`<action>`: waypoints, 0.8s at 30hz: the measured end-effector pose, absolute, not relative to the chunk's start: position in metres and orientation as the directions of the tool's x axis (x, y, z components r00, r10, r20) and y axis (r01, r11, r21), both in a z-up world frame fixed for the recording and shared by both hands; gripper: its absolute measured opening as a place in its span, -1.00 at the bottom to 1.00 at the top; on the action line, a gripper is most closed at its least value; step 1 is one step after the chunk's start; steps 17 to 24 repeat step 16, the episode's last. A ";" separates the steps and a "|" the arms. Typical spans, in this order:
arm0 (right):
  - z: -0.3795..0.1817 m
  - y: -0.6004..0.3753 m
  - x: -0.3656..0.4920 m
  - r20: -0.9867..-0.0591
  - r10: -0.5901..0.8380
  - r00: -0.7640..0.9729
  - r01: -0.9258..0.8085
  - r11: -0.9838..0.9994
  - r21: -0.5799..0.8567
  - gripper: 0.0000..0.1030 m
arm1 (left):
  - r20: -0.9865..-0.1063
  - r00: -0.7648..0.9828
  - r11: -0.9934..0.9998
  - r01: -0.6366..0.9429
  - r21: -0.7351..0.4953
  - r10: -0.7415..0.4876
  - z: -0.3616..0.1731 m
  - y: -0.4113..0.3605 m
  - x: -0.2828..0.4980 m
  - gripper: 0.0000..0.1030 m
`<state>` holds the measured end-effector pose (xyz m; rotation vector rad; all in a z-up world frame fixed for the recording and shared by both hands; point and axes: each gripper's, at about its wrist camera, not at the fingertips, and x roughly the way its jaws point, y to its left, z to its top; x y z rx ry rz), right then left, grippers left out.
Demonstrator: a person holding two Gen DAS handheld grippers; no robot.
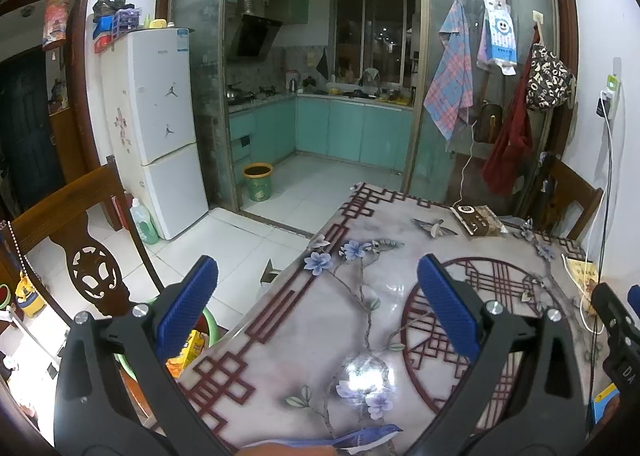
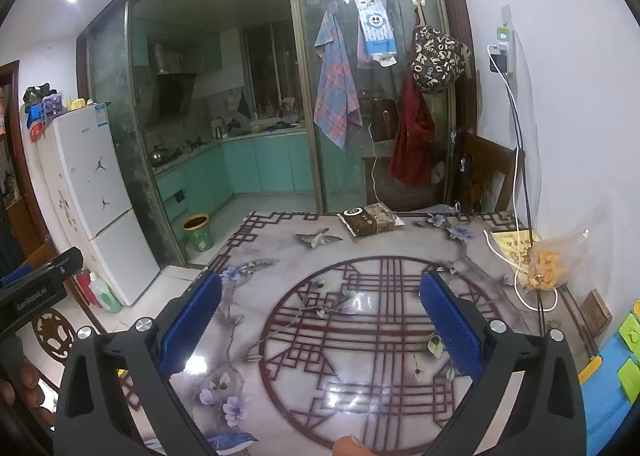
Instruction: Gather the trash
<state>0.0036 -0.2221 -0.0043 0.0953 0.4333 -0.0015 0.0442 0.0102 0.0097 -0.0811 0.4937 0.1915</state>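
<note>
Over the patterned surface (image 2: 280,248) both tongs hang spread wide and empty, touching nothing. Likely trash lies toward the far edge: a dark snack packet (image 2: 370,220), also seen from the left wrist (image 1: 478,220), lying flat well ahead of the fingers, and a clear plastic bag (image 2: 554,260) with orange crumbs by the right wall, tangled near a white charging cable (image 2: 516,276). Both look light and soft; I judge the film slippery and apt to crumple, so a pinch on a loose edge or the gathered neck should hold better than a grip on the flat middle. The bag's contents could spill if tipped. The left tongs (image 1: 316,304) stand over the surface's left border, the right tongs (image 2: 320,320) over the round lattice motif. A green bin (image 1: 258,182) waits on the kitchen floor beyond.
</note>
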 end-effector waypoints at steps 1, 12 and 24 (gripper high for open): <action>-0.005 -0.223 0.006 -0.422 0.019 0.907 0.023 0.995 0.093 0.86 | -0.477 0.864 0.980 -0.199 -0.027 0.162 0.009 0.008 0.046 0.90; -0.023 -0.239 0.034 -0.492 -0.005 0.870 0.066 0.992 0.106 0.86 | -0.548 0.824 0.987 -0.161 0.020 0.146 -0.020 -0.009 0.089 0.90; -0.058 -0.265 0.053 -0.574 -0.057 0.817 0.133 0.987 0.090 0.86 | -0.610 0.783 0.992 -0.115 0.049 0.121 -0.064 -0.014 0.120 0.90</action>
